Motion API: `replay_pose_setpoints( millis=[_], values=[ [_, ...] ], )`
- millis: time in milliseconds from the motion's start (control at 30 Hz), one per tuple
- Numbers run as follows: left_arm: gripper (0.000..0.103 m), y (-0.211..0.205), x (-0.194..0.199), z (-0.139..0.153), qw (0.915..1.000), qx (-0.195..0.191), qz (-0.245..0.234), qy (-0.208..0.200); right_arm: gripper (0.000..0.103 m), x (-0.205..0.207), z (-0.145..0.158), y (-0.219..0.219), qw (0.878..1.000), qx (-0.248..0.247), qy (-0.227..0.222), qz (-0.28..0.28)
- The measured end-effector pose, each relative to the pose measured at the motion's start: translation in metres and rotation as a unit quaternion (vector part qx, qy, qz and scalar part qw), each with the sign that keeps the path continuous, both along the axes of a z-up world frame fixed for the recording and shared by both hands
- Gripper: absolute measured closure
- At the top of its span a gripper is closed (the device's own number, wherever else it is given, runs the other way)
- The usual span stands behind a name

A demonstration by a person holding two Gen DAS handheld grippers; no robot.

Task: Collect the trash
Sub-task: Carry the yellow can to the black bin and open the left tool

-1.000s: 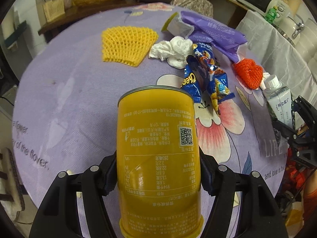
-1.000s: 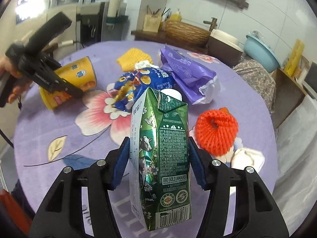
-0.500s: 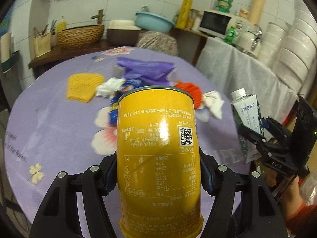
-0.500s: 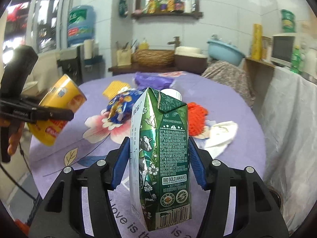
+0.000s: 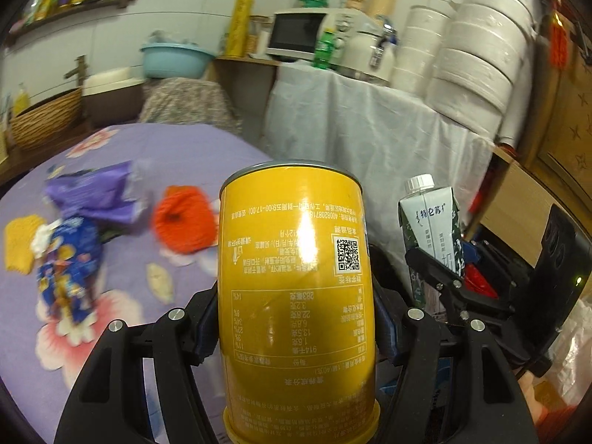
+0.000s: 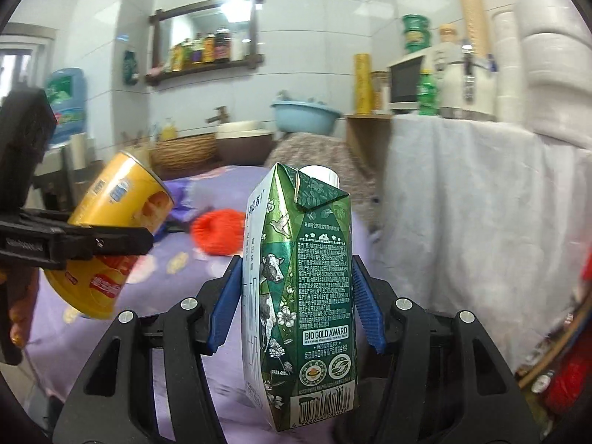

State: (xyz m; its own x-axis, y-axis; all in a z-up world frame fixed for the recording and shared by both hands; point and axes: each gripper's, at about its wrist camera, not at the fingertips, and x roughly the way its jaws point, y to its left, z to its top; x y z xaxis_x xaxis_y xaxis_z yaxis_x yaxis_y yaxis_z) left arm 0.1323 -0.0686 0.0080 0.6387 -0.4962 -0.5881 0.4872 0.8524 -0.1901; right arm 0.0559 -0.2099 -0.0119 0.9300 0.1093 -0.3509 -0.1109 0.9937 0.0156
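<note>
Evidently, the carrying step is in hand: two pieces of trash are held clear of the surface (image 5: 111,155) and are judged to be on their way to a bin, though no bin can be made out with certainty in either view. A yellow can (image 5: 296,288) is clamped by the left gripper (image 5: 296,329), whose fingers (image 5: 205,327) are spread only as wide as the can's body and pressed against both its sides. A green carton (image 6: 299,288) is gripped upright by the right gripper (image 6: 296,303), its blue pads (image 6: 225,307) closed onto the two side faces. The two loads are seen near each other, off the surface's edge. An orange net (image 5: 183,220), a purple bag (image 5: 92,194), a blue snack bag (image 5: 66,259) and a yellow net (image 5: 20,242) are left lying on the surface. What is called for next is judged to be a lowering over a container and a release of each item, after which the remaining litter is to be fetched.
</note>
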Motion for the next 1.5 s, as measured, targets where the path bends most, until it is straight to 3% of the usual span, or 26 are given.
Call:
replay_pose_setpoints(
  millis=[167, 300, 433, 600, 733, 800, 900, 1033, 1133, 1300, 1500],
  values=[
    [0.037, -0.056, 0.005, -0.001, 0.9987, 0.002, -0.049, -0.016, 0.045, 0.001, -0.013, -0.064, 0.994, 0.019, 0.014, -0.102],
    [0.037, -0.103, 0.014, -0.015, 0.9963, 0.001, -0.086, 0.006, 0.045, -0.003, -0.030, -0.110, 0.979, 0.002, 0.024, -0.204],
    [0.037, -0.147, 0.021, -0.037, 0.9930, 0.014, -0.113, 0.032, 0.045, -0.013, -0.048, -0.148, 0.964, -0.009, 0.039, -0.262],
    [0.037, -0.197, 0.029, -0.067, 0.9882, 0.041, -0.132, 0.066, 0.045, -0.029, -0.071, -0.184, 0.951, 0.015, 0.057, -0.303],
    [0.038, -0.229, 0.043, -0.115, 0.9814, 0.064, -0.127, 0.129, 0.045, -0.039, -0.085, -0.204, 0.944, 0.042, 0.068, -0.320],
    [0.038, -0.245, 0.050, -0.151, 0.9735, 0.092, -0.118, 0.173, 0.045, -0.043, -0.089, -0.208, 0.940, 0.044, 0.069, -0.332],
    [0.038, -0.264, 0.052, -0.194, 0.9629, 0.151, -0.114, 0.193, 0.045, -0.051, -0.090, -0.216, 0.937, 0.061, 0.067, -0.338],
    [0.038, -0.271, 0.063, -0.248, 0.9432, 0.159, -0.092, 0.277, 0.045, -0.055, -0.091, -0.223, 0.935, 0.066, 0.066, -0.342],
    [0.038, -0.277, 0.070, -0.273, 0.9359, 0.191, -0.089, 0.282, 0.045, -0.058, -0.092, -0.226, 0.935, 0.076, 0.064, -0.340],
    [0.037, -0.279, 0.087, -0.301, 0.9221, 0.203, -0.073, 0.321, 0.045, -0.058, -0.094, -0.231, 0.936, 0.095, 0.065, -0.332],
    [0.035, -0.278, 0.090, -0.311, 0.9212, 0.205, -0.080, 0.321, 0.045, -0.058, -0.097, -0.235, 0.935, 0.103, 0.066, -0.331]
  ],
)
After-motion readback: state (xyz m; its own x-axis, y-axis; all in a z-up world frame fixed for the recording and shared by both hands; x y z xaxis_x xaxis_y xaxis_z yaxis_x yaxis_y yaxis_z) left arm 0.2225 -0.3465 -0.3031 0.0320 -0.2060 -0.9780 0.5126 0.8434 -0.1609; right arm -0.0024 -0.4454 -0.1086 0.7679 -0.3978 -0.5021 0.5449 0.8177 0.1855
